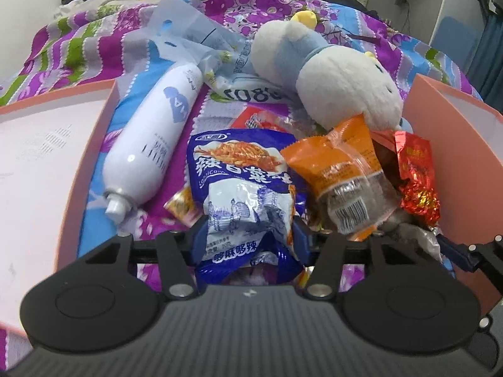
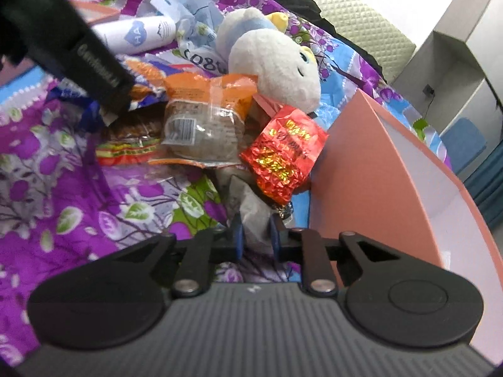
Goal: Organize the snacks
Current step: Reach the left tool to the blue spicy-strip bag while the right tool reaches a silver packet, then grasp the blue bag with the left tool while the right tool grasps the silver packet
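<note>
Right up against the left wrist camera, the left tool (image 1: 251, 235) has its 2 blue-padded fingers pinched onto a blue and white snack packet (image 1: 245, 194), which sticks up between them with its crinkled lower end bunched in the grip. Over on the right wrist camera, the right tool (image 2: 255, 235) is closed narrow on a grey crumpled wrapper (image 2: 251, 216) that rises out from between the pads.

Everything sits on a bed with a purple floral bedspread (image 2: 47, 188) (loud pattern, makes the packets hard to pick out). Just beside the blue packet is an orange packet (image 1: 342, 169) with a clear window and a barcode, and touching that on the far side is a red foil packet (image 1: 415, 176) with gold print, leaning on the wall of a pink box (image 1: 456, 144). Another pink box (image 1: 47, 163) with a white inside lies at the left edge. A white spray can (image 1: 154, 135) lies on its side between that box and the snack pile, nozzle toward the camera. Behind the snacks a white and blue plush toy (image 1: 330, 75) is lying on its side, touching the orange packet, with a translucent plastic bag (image 1: 188, 31) further back. In the right wrist view the left tool's dark body (image 2: 63, 37) crosses the upper left corner, blurred.
</note>
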Tool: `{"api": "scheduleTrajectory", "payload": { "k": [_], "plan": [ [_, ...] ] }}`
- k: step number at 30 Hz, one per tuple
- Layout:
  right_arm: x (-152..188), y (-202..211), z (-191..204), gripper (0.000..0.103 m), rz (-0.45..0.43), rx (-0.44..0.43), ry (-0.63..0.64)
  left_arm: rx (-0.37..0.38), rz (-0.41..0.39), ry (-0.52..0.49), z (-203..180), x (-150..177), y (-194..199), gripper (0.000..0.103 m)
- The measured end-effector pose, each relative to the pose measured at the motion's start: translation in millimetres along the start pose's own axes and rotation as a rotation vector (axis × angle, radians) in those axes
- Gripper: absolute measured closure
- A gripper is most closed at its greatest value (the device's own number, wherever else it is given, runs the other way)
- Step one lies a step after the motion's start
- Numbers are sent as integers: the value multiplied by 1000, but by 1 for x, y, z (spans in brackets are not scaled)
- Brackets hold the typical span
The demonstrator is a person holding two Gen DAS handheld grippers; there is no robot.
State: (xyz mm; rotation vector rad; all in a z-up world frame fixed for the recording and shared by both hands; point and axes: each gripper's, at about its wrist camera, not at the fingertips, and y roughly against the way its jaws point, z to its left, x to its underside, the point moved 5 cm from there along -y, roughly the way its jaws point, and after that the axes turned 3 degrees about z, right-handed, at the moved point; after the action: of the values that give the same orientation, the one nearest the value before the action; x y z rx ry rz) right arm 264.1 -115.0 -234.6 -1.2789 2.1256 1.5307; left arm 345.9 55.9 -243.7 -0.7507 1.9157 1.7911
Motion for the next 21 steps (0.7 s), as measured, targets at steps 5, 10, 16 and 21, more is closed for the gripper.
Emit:
{"api": "scheduleTrajectory", "payload": {
  "k": [5, 10, 16, 21],
  "plan": [
    [5, 17, -5, 86, 10, -59, -55, -10, 6, 17, 2, 15, 27, 45],
    [15, 42, -2, 86, 12, -124, -95, -16, 6, 25, 2, 33, 58, 45],
    [26, 73, 0, 87, 14, -184, -145, -13, 18, 24, -4, 59, 91, 45],
    [38, 93, -5, 87, 22, -228, -201, -11, 32, 17, -13, 84, 115, 45]
  ]
}}
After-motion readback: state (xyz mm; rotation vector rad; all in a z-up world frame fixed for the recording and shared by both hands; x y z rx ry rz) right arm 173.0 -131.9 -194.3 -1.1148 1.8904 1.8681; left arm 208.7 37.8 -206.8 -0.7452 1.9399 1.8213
